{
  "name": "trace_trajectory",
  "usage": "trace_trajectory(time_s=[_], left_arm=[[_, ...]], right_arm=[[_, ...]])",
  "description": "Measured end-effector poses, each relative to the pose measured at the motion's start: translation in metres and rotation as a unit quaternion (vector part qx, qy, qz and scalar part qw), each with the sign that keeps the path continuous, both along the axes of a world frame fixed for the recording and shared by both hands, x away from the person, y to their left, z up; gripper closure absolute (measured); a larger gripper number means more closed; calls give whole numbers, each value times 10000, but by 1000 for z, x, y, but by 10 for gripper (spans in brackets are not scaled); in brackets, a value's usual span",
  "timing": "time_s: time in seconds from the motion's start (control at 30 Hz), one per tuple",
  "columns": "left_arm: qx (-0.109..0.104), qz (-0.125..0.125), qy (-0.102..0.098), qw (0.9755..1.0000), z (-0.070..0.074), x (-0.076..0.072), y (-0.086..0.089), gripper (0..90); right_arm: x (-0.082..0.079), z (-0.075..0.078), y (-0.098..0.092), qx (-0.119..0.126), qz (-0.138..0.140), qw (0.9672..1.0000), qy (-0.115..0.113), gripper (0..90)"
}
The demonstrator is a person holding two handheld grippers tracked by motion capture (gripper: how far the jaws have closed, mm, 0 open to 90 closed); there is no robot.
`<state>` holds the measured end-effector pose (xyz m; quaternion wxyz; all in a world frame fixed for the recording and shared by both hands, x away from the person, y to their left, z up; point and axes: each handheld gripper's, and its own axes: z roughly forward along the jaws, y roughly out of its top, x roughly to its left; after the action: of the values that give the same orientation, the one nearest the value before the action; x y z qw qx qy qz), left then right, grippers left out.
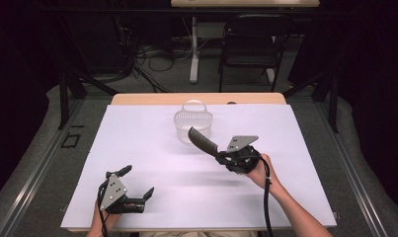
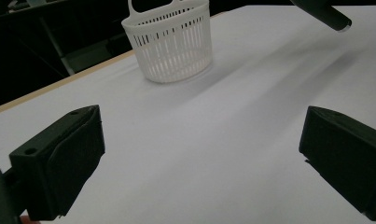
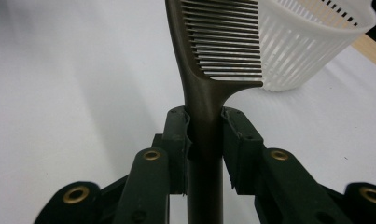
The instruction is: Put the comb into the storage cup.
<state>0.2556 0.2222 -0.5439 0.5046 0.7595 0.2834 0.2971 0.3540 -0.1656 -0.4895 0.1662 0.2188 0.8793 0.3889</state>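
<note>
Comb (image 1: 202,141) clamped by its handle in the right gripper (image 1: 225,158), raised above the white surface (image 1: 152,148).
Its toothed end points toward the white basket (image 1: 193,123); left gripper (image 1: 137,186) fingers (image 2: 59,158) stand wide apart, holding nothing.

Bright even light, soft shadows, dark surroundings

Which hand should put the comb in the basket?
The right gripper: it already clamps the comb by its handle, close to the white basket. The left gripper is open, farther back.

No readable text, labels or numbers anywhere.
</note>
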Motion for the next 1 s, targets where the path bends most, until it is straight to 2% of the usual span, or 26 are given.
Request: trace_trajectory(time_s=[0.5, 1.0], left_arm=[[-35, -9, 13, 10000, 0, 0, 1, 4], [-54, 7, 33, 10000, 0, 0, 2, 3]], right_arm=[[2, 5, -8, 181, -195, 9994, -203, 724], [9, 4, -15, 255, -311, 9988, -261, 724]])
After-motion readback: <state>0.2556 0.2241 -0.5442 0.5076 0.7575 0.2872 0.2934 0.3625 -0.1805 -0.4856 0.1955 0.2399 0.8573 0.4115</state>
